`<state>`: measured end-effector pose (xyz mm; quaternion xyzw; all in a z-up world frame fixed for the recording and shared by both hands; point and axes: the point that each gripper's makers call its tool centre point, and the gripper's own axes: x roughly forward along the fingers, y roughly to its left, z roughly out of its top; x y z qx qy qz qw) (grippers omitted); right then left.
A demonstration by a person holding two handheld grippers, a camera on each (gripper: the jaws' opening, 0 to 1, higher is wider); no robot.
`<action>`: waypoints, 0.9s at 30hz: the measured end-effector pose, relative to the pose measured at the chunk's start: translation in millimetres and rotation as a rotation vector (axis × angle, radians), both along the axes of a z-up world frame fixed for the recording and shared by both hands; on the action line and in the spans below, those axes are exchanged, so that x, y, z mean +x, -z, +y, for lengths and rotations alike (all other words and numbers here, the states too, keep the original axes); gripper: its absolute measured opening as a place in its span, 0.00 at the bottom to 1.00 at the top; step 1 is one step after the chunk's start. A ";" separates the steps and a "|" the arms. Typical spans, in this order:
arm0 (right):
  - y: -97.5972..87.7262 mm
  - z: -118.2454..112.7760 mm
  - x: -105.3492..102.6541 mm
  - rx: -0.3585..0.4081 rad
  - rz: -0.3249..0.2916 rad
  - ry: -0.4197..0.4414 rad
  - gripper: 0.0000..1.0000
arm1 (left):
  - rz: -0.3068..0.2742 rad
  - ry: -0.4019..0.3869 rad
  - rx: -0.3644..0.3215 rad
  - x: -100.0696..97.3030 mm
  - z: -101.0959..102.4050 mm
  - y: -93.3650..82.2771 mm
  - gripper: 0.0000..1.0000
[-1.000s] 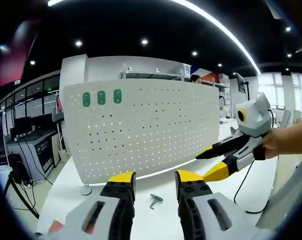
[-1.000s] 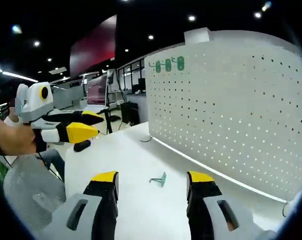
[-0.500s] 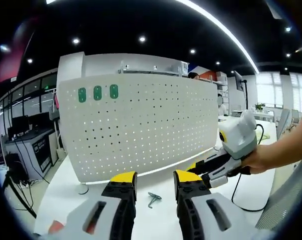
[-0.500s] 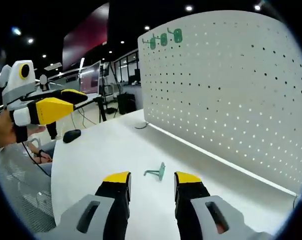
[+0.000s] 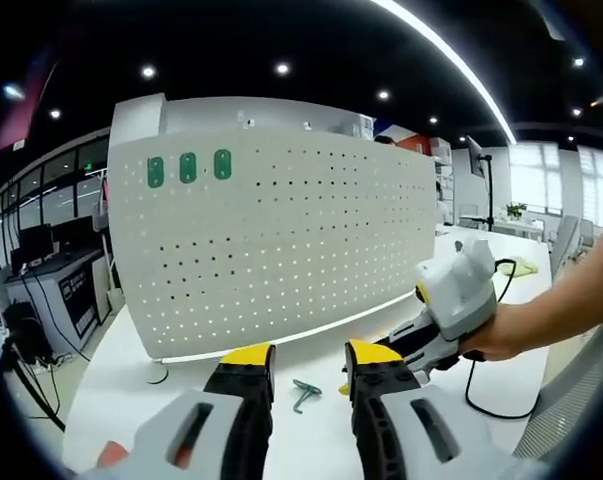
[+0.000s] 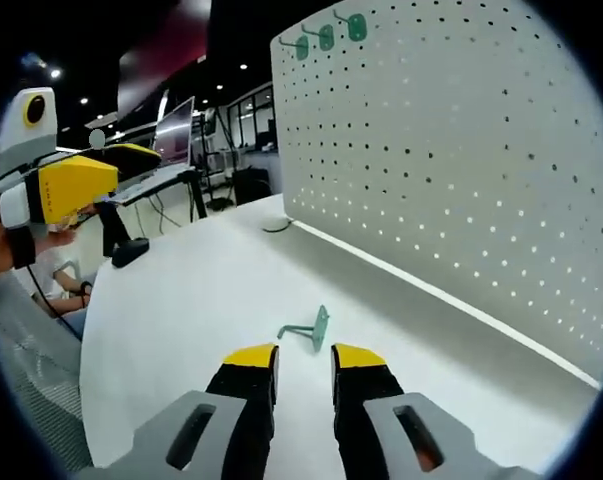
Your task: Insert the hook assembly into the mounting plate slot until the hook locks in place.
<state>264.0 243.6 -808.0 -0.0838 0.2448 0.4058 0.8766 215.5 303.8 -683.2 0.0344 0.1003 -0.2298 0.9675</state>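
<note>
On the white table (image 6: 161,300), your left gripper (image 6: 81,180) hovers at far left in the right gripper view, jaws near together and holding nothing. Centre, the green hook (image 6: 309,330) lies flat just beyond your right gripper (image 6: 303,358), whose jaws stand slightly apart, empty. Rightward rises the white pegboard (image 6: 461,150), three green hooks (image 6: 327,36) mounted on it.

The pegboard (image 5: 281,250) looks like matt white perforated sheet metal. The table (image 6: 181,300) is smooth, matt white. The hook (image 6: 309,330) has a green painted-metal look.
</note>
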 end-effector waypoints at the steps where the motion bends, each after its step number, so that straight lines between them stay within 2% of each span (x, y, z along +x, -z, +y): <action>1: 3.1 0.6 0.8 -0.001 0.005 0.000 0.18 | 0.001 0.000 -0.002 1.4 0.2 0.7 0.29; 12: 26.0 10.4 13.2 -0.004 0.043 0.026 0.13 | 0.028 0.018 -0.003 12.1 -2.5 10.2 0.27; 27: 38.1 16.3 22.7 -0.009 0.055 0.032 0.09 | 0.058 0.016 -0.008 16.7 0.3 19.1 0.24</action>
